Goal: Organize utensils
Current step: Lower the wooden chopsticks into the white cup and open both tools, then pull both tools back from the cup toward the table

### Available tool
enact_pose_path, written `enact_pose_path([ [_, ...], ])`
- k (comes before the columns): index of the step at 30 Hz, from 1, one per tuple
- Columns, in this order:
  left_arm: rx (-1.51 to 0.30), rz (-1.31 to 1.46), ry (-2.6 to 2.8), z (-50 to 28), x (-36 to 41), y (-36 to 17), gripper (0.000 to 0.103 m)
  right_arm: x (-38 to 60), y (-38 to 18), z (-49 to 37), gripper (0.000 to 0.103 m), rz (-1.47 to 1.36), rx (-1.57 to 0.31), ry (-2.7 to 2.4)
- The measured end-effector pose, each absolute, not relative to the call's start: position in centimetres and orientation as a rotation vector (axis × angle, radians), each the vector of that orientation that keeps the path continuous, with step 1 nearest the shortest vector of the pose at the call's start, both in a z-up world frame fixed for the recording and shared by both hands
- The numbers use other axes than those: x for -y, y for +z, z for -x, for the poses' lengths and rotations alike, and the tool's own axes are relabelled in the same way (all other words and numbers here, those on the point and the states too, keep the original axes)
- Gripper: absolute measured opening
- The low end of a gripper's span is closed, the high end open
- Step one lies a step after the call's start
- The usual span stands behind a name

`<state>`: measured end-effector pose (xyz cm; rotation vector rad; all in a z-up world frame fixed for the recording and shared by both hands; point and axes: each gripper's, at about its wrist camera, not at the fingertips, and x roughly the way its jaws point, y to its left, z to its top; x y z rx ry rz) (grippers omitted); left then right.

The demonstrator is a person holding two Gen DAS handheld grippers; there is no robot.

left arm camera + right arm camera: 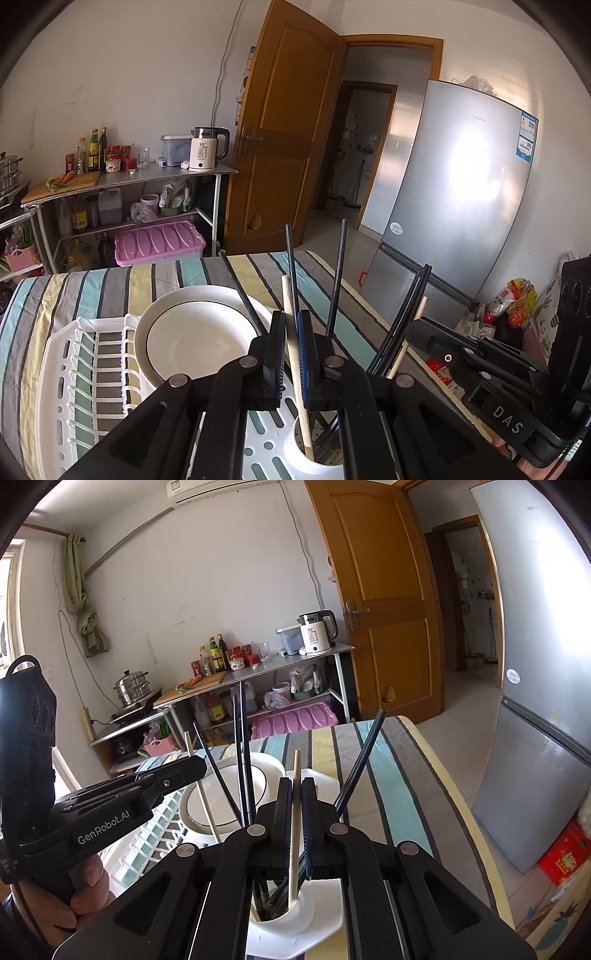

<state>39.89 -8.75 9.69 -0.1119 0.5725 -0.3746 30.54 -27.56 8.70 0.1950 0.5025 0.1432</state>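
In the left wrist view my left gripper [291, 325] is shut on a pale wooden chopstick [301, 398] whose lower end stands in the white utensil cup [295, 439]. My right gripper [295, 790] is shut on a second wooden chopstick [293, 856], which also reaches down into the cup [295, 912]. Several black chopsticks [338, 277] lean out of the same cup. Each gripper shows in the other's view: the right gripper [415, 325] at the right, the left gripper [201, 766] at the left, held by a hand [85, 882].
The cup sits at the corner of a white dish rack [74, 369] that holds a white bowl with a dark rim [195, 332]. The rack stands on a striped cloth [110, 291]. A silver fridge [461, 192] stands right; a metal shelf [147, 177] is behind.
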Motion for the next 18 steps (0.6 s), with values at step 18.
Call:
enact_pose_path([
  [18,-0.559,0.066,-0.360,-30.0,6.2,10.2,0.009,26.4,8.9,-22.7,0.015,-0.183,-0.513,0.126],
])
